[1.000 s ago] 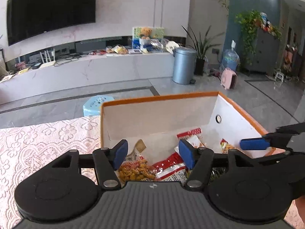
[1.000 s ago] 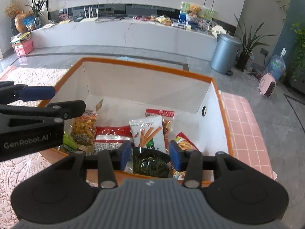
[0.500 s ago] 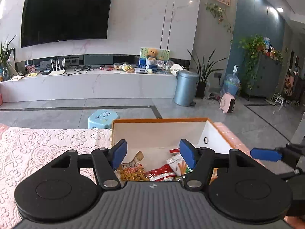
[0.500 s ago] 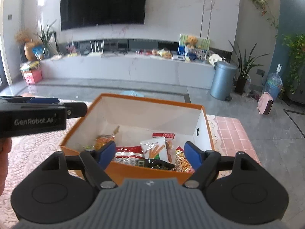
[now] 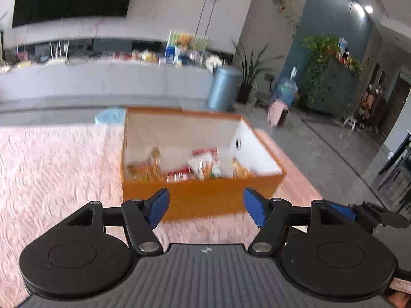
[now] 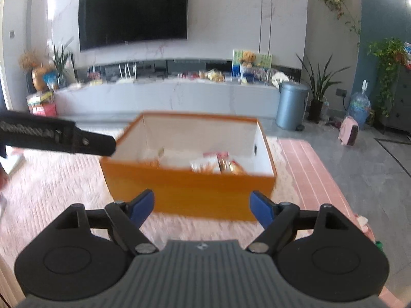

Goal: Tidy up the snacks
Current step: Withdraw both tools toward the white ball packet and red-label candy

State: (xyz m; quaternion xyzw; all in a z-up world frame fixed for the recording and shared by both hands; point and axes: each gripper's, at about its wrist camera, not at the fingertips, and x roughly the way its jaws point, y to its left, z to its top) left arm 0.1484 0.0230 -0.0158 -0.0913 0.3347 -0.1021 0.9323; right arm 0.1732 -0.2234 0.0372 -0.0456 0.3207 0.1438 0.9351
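Left wrist view: the left gripper [image 5: 206,205], black with blue pads, sits at the lower centre of the frame, angled downward toward the table. Its jaws have just been opening and now stand spread wide with nothing between them. At the lower right edge, part of the right gripper [image 5: 359,213] pokes in beside it.

Right wrist view: the right gripper [image 6: 203,206] fills the bottom of the frame in the same downward tilt, its blue-padded jaws spread apart and empty. The left gripper's black arm [image 6: 59,138] reaches in from the left edge, level with the box's near left corner.

Both tools hang short of the rectangular orange cardboard box with white inner walls [image 6: 190,190], which stands mid-frame on a pink lace tablecloth [image 5: 51,166]. A strip of bare cloth lies between the pads and the box's near wall, and wide open cloth stretches to the left. To the right the table edge is near, with grey tiled floor [image 6: 359,169] beyond.

The box is open at the top. Inside lie several snack packets [image 5: 203,166], blurred: red, white and orange-yellow wrappers crowded along the near side and right. Individual packets cannot be told apart.
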